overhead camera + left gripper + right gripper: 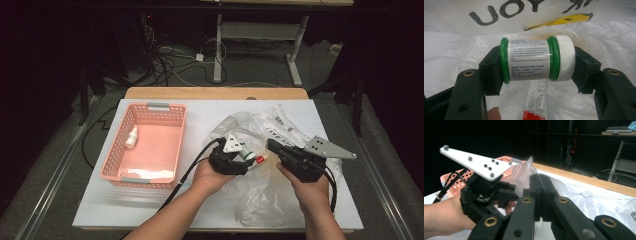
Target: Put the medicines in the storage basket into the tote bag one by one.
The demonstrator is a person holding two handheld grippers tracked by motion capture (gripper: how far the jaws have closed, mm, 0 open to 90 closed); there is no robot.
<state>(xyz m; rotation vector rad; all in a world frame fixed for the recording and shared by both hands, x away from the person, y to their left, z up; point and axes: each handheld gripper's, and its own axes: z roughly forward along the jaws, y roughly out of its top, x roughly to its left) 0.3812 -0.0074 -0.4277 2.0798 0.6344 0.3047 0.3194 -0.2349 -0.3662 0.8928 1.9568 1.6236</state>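
A small jar (pixel 534 60) with a green body, a printed white label and a white screw cap lies sideways between the jaws of my left gripper (pixel 537 63), which is shut on its two ends. In the high view the same jar (pixel 246 154) is held just over a crumpled clear plastic bag (pixel 260 190) in the middle of the white table. My right gripper (pixel 272 146) faces it from the right. Its jaws (pixel 541 180) are pressed together, with a fold of the bag's film (pixel 524 171) rising at their tips.
A pink perforated basket (pixel 117 155) stands at the left of the table with a small white bottle (pixel 131 138) inside. A red and clear sachet (pixel 534 107) lies on the bag under the jar. Dark floor, cables and table legs lie beyond the far wooden edge (pixel 215 93).
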